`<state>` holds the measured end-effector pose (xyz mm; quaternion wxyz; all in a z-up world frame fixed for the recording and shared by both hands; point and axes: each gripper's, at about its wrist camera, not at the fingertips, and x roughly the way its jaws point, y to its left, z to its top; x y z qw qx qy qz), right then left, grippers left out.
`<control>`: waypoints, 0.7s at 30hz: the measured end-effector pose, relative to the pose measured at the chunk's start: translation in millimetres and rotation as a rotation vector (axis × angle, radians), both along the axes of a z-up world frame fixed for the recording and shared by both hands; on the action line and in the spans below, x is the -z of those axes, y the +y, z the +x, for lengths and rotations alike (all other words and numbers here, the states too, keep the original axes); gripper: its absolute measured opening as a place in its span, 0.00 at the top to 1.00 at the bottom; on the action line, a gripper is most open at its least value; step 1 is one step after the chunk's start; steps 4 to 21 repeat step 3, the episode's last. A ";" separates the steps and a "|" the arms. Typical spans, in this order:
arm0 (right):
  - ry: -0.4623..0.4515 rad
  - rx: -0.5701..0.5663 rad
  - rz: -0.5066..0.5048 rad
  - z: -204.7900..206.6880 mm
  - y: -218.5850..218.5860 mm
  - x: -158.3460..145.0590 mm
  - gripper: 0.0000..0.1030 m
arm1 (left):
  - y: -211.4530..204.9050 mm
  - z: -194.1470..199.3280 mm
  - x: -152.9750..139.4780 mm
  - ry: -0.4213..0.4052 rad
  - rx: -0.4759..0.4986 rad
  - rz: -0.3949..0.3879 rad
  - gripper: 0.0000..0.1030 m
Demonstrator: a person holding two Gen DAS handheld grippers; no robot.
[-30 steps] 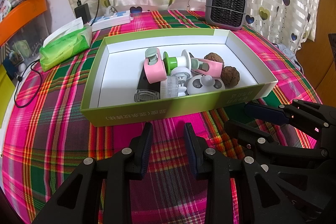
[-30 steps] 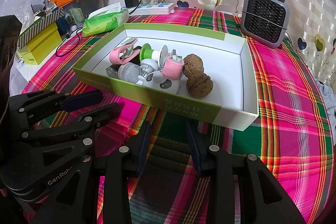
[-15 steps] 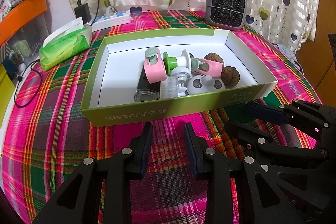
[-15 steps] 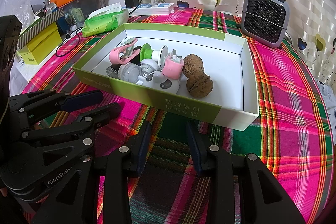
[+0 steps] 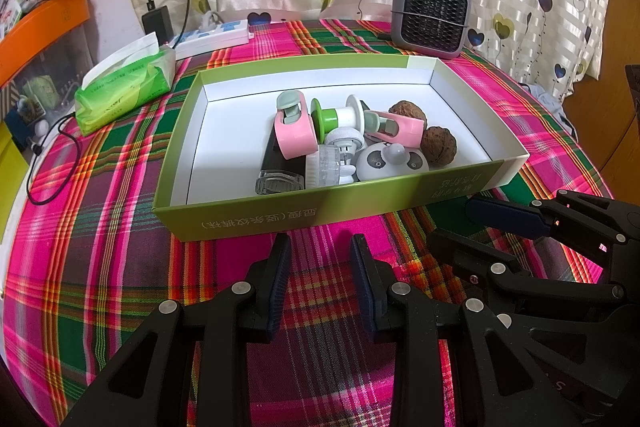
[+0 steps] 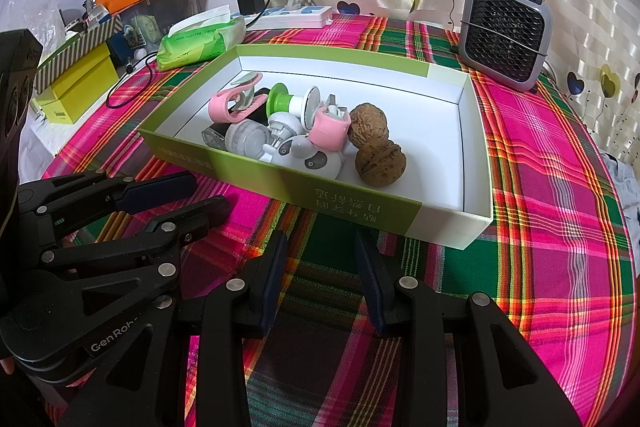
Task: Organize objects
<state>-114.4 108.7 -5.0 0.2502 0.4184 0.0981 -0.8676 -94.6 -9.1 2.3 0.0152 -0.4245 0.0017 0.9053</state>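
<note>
Both grippers hung empty over the plaid tablecloth [image 5: 100, 267], fingers apart: the left gripper [image 5: 320, 259] and the right gripper [image 6: 320, 259]. Just ahead of their fingertips sat the green box lid [image 5: 280, 217], holding two walnuts [image 6: 380, 163], pink clips [image 5: 294, 135] and a panda-faced gadget [image 5: 390, 163].

The box's near wall [image 5: 320, 203] hides the clear case's [image 5: 280, 183] base (its small printing unreadable).
</note>
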 end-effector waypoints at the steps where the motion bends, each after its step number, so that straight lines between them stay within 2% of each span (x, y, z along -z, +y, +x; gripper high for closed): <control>1: 0.000 0.000 0.000 0.0 0.0 0.0 0.64 | 0.1 0.0 0.0 0.000 0.000 0.000 0.72; 21: 0.000 0.000 0.000 -0.1 0.1 0.0 0.64 | 0.1 0.0 0.0 0.000 0.000 0.000 0.72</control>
